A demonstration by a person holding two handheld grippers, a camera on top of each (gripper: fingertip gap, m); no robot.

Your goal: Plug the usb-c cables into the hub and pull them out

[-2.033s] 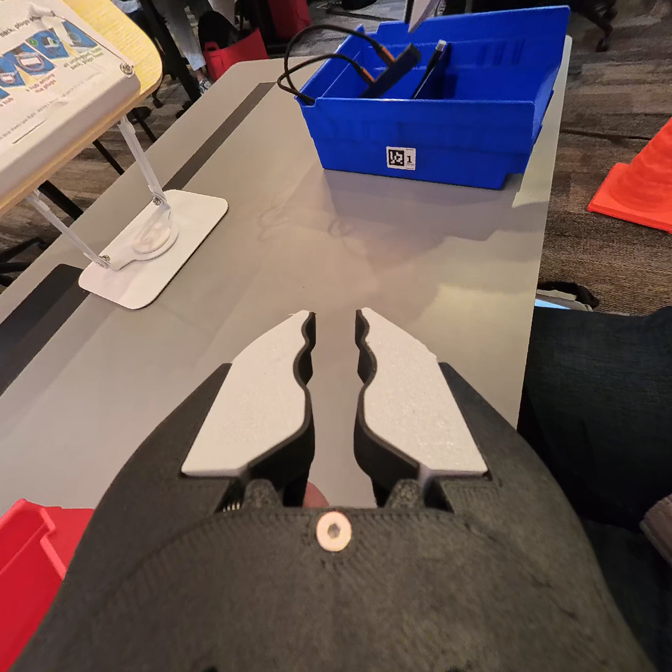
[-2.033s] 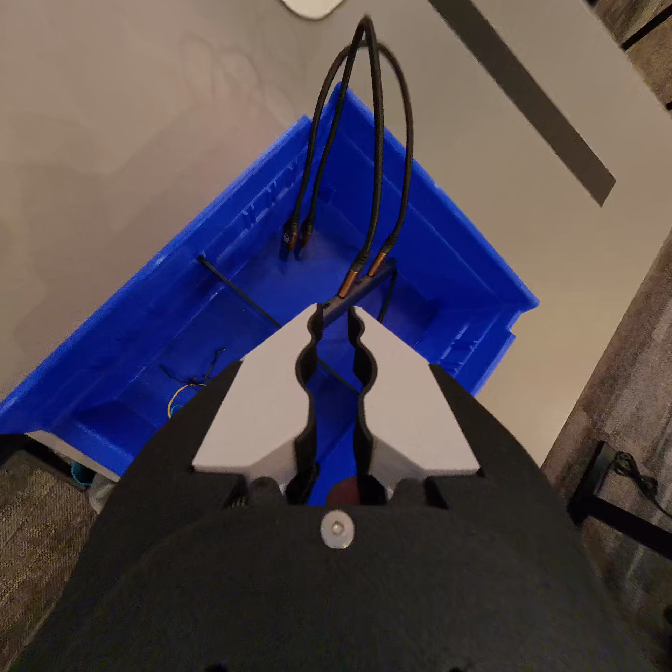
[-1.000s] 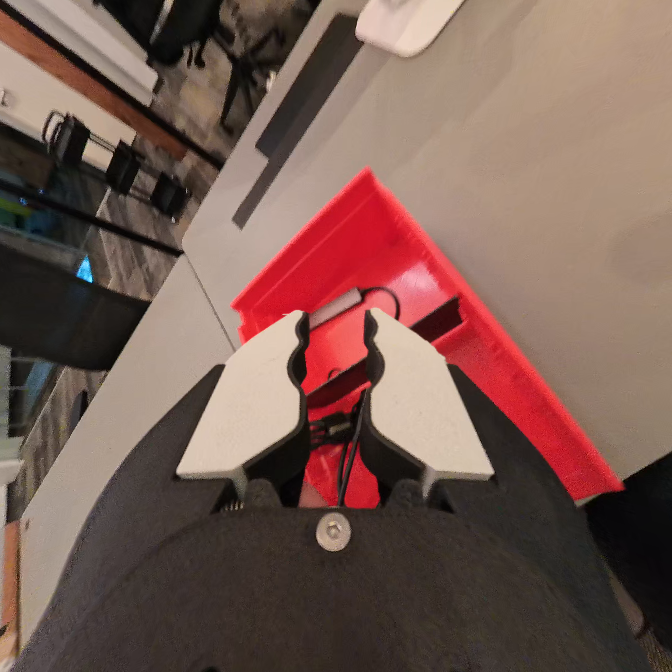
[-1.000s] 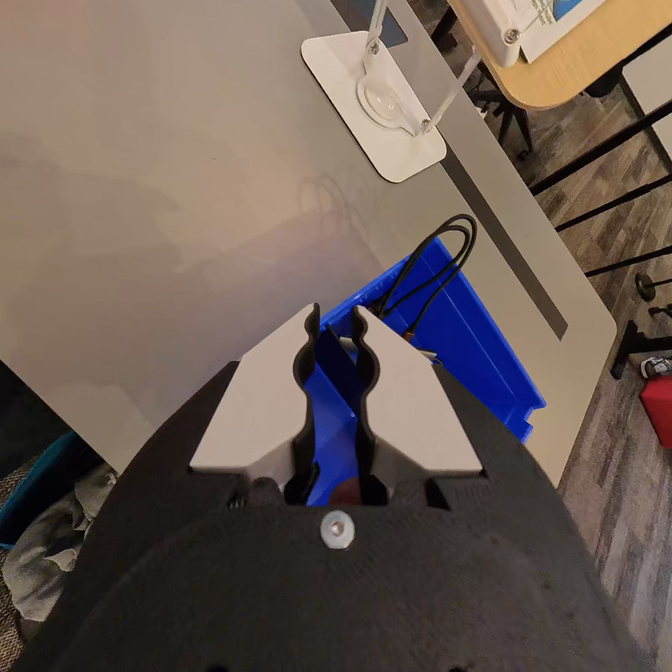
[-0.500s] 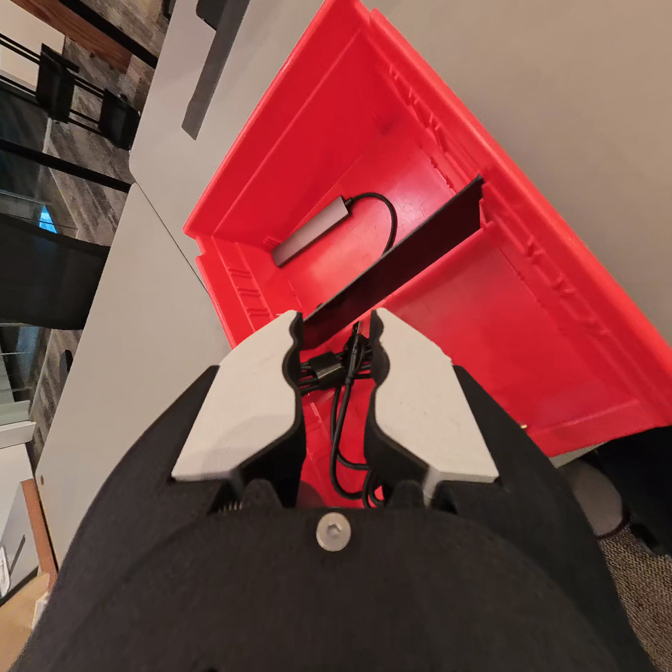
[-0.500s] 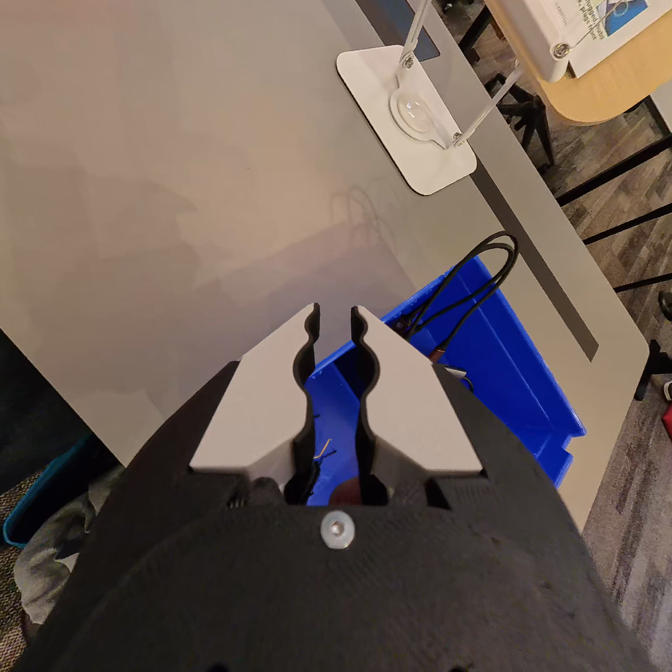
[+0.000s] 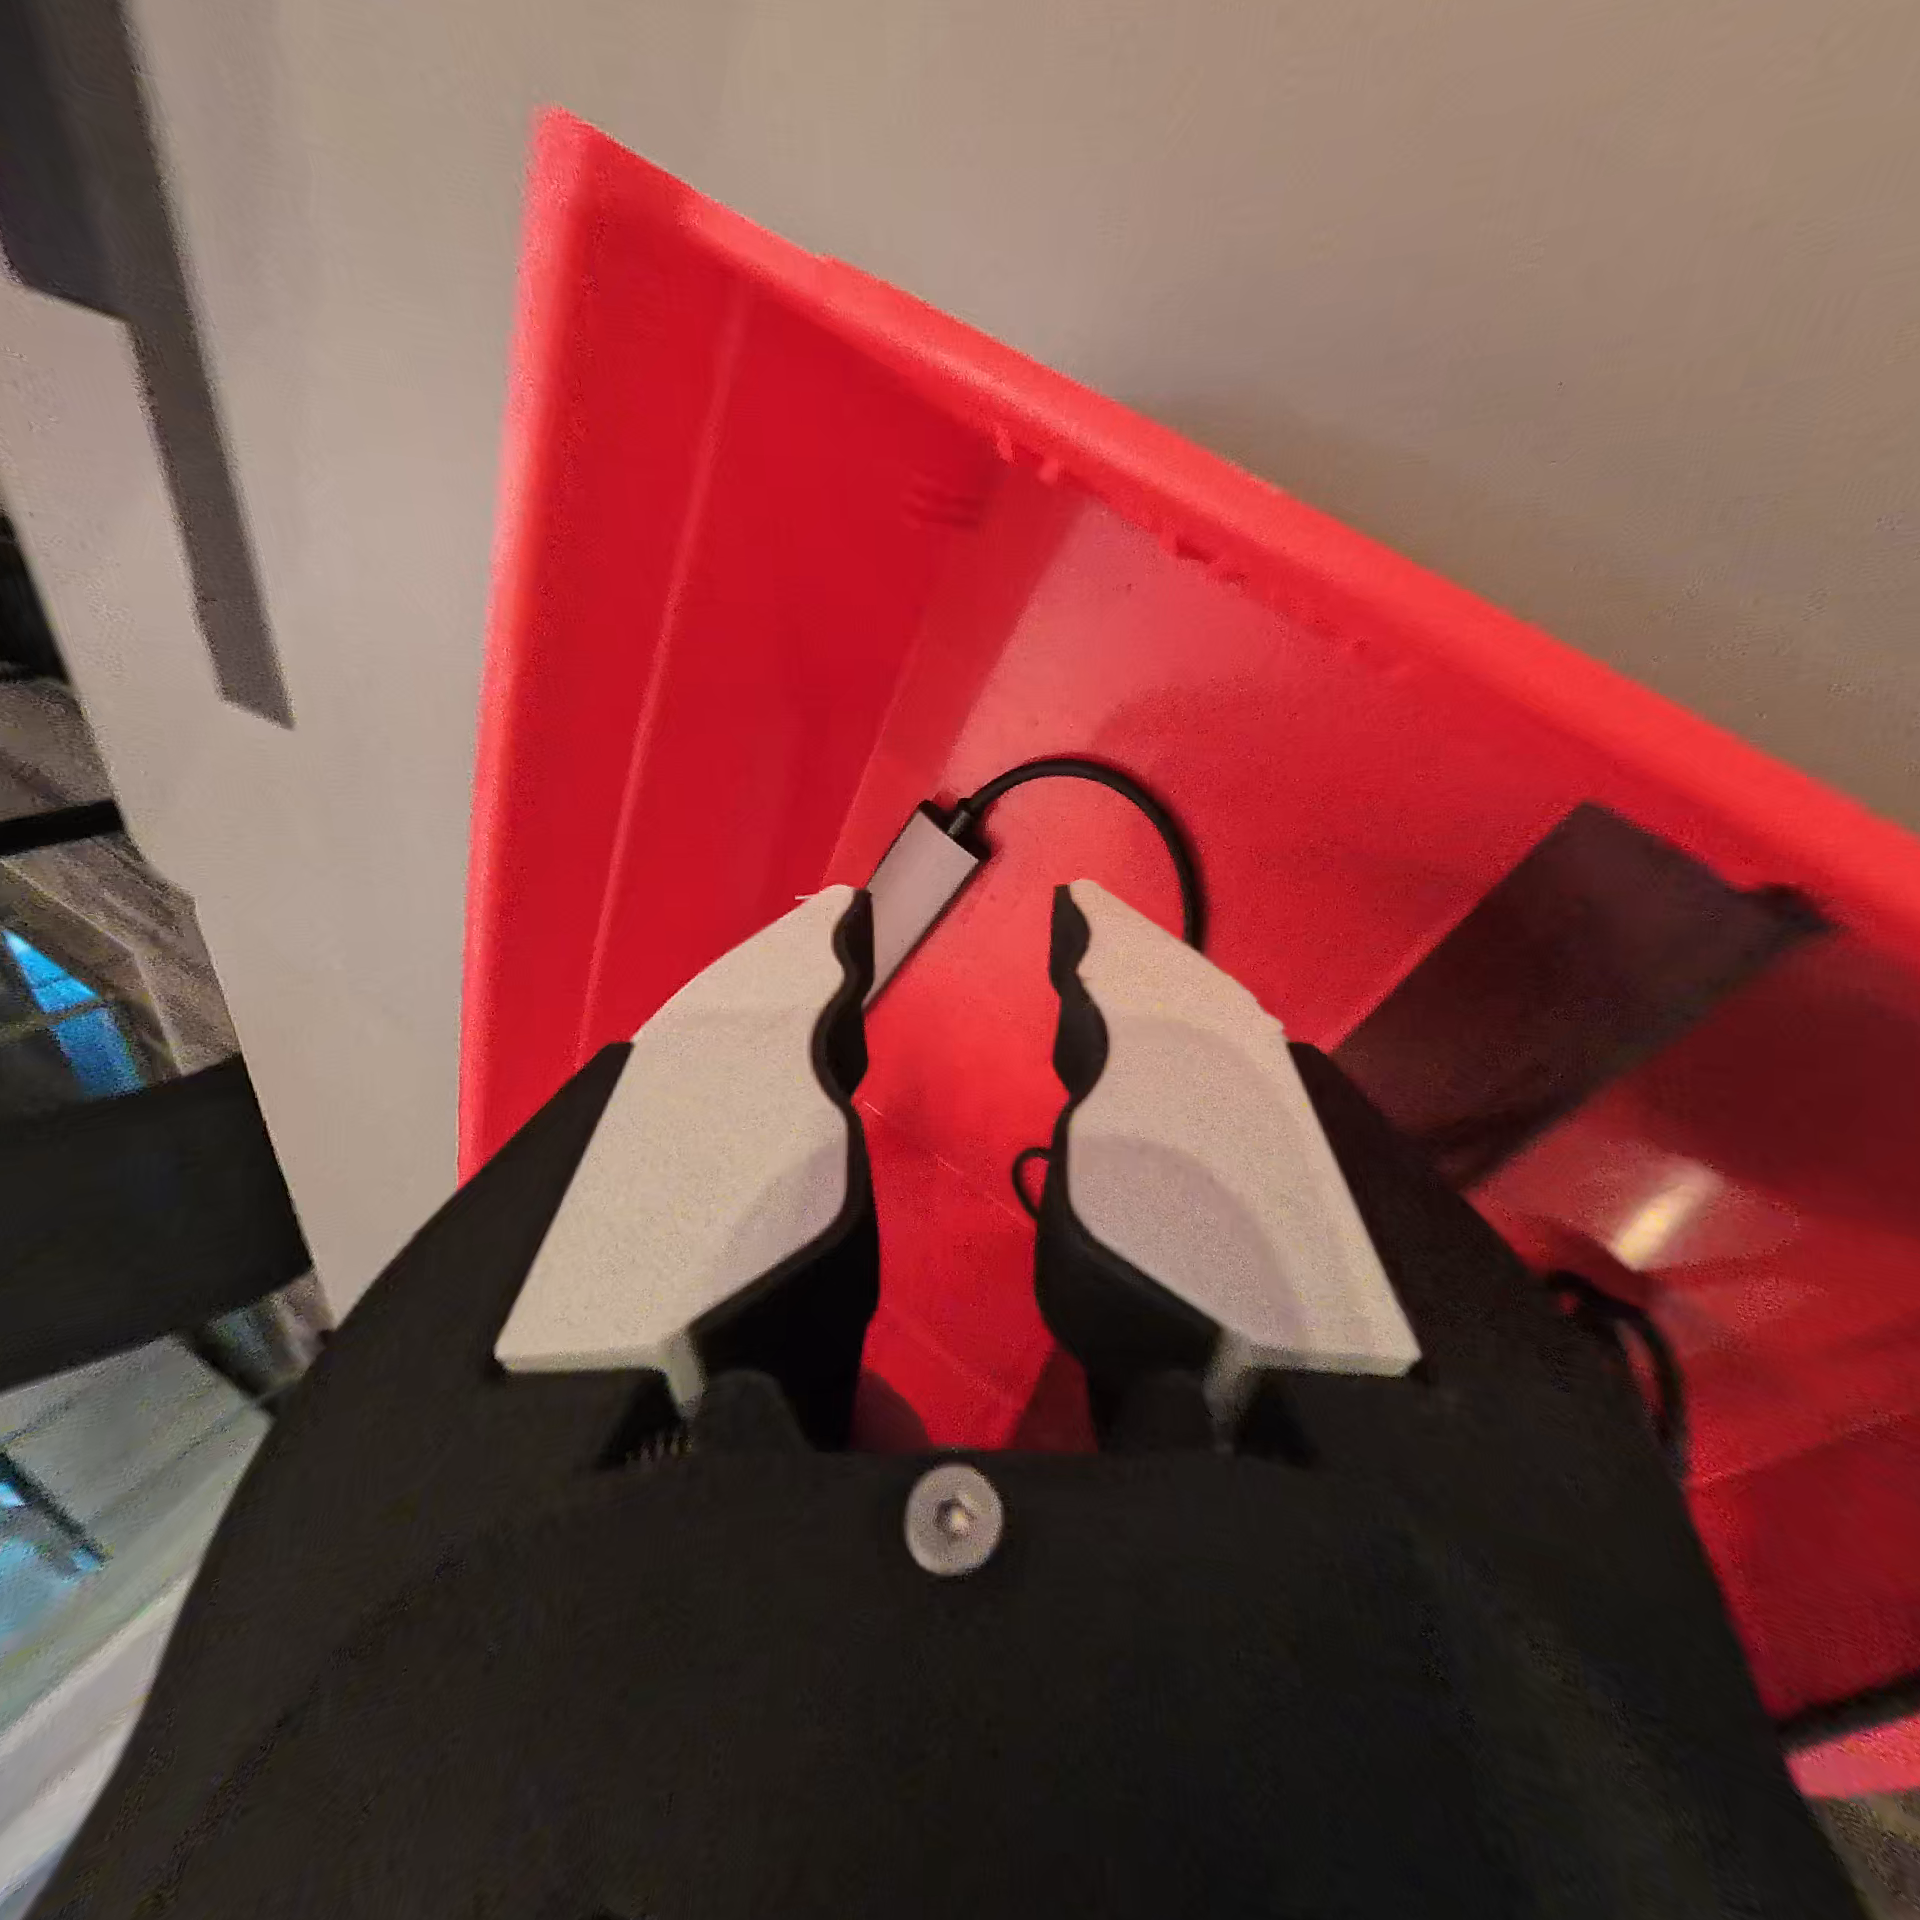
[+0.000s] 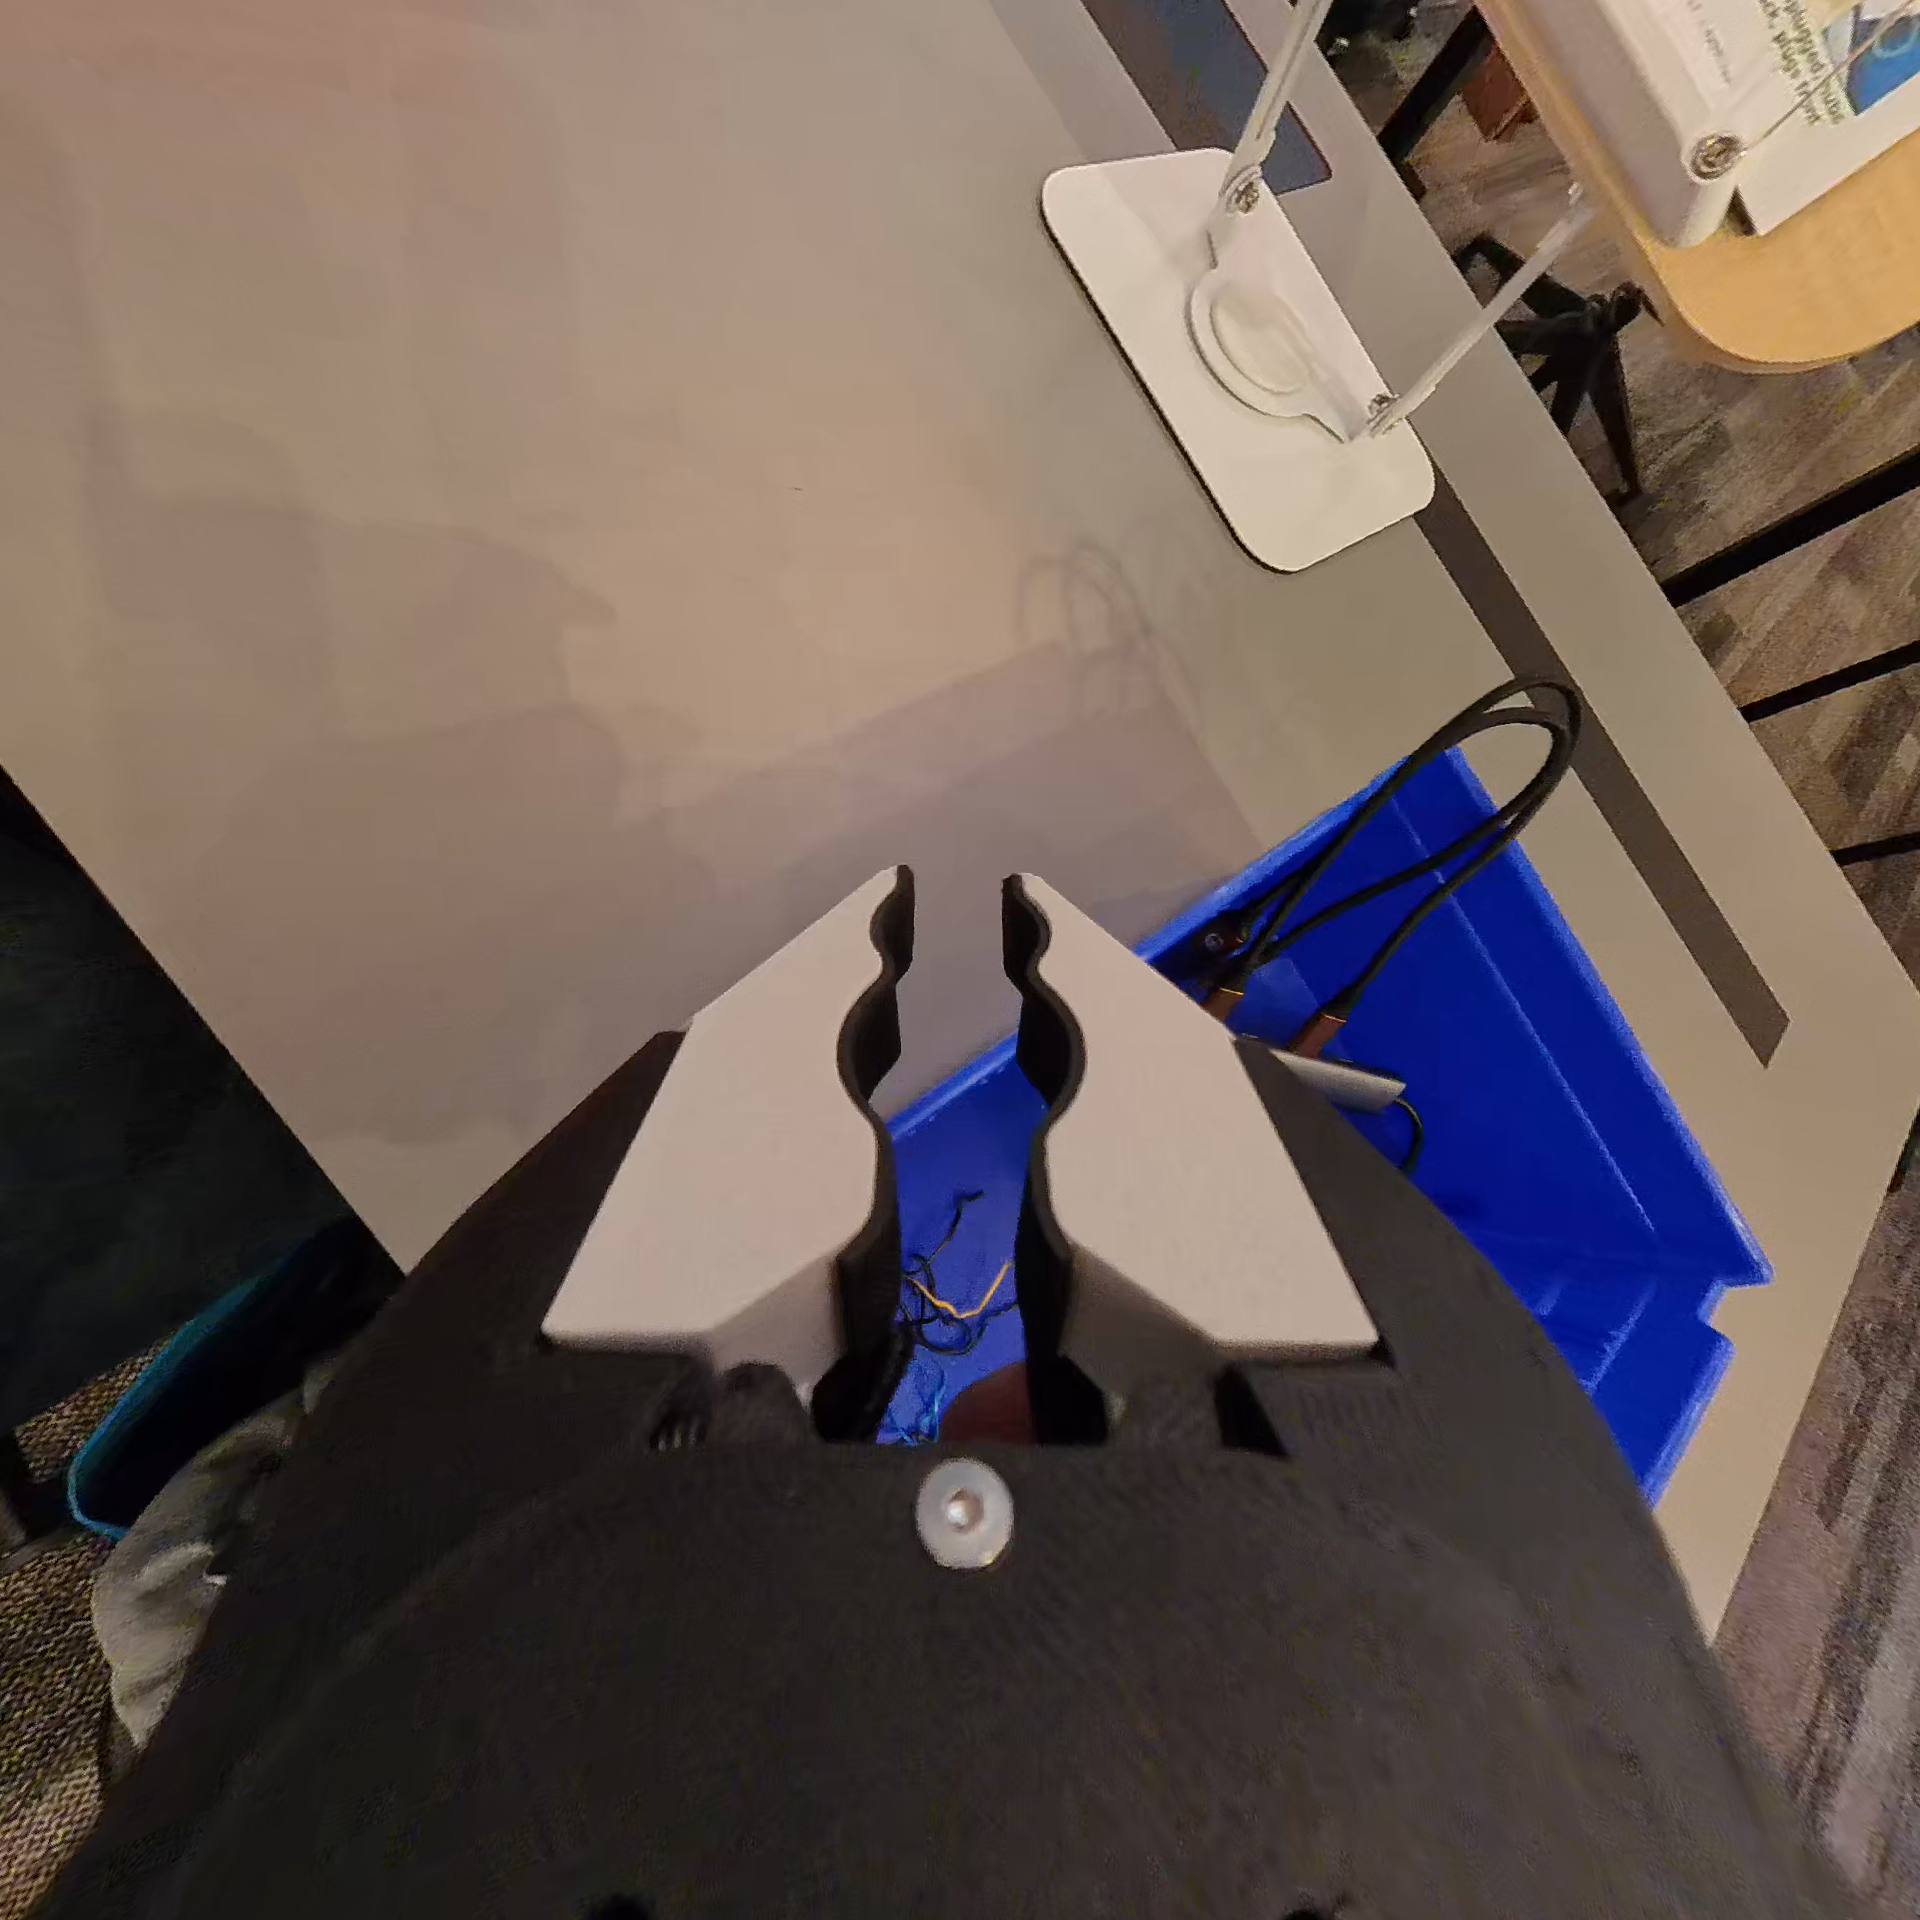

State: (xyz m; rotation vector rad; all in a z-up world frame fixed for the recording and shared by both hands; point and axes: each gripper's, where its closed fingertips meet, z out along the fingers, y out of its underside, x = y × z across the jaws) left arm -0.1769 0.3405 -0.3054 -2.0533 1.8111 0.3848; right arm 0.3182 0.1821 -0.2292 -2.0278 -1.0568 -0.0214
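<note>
While the left claw (image 7: 954,902) hangs released inside the red bin (image 7: 665,540), the grey hub (image 7: 920,883) lies just past its tips, near the bin's wall. Over the blue bin's (image 8: 1558,1091) edge, the right claw (image 8: 957,883) is released too, with bare surface (image 8: 520,468) ahead and black cables (image 8: 1496,790) looping over the rim.

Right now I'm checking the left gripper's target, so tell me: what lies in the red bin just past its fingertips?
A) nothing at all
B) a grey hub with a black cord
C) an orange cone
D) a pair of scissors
B: in the left wrist view a grey hub with a looping black cord lies on the red bin floor, just beyond the open left gripper.
</note>
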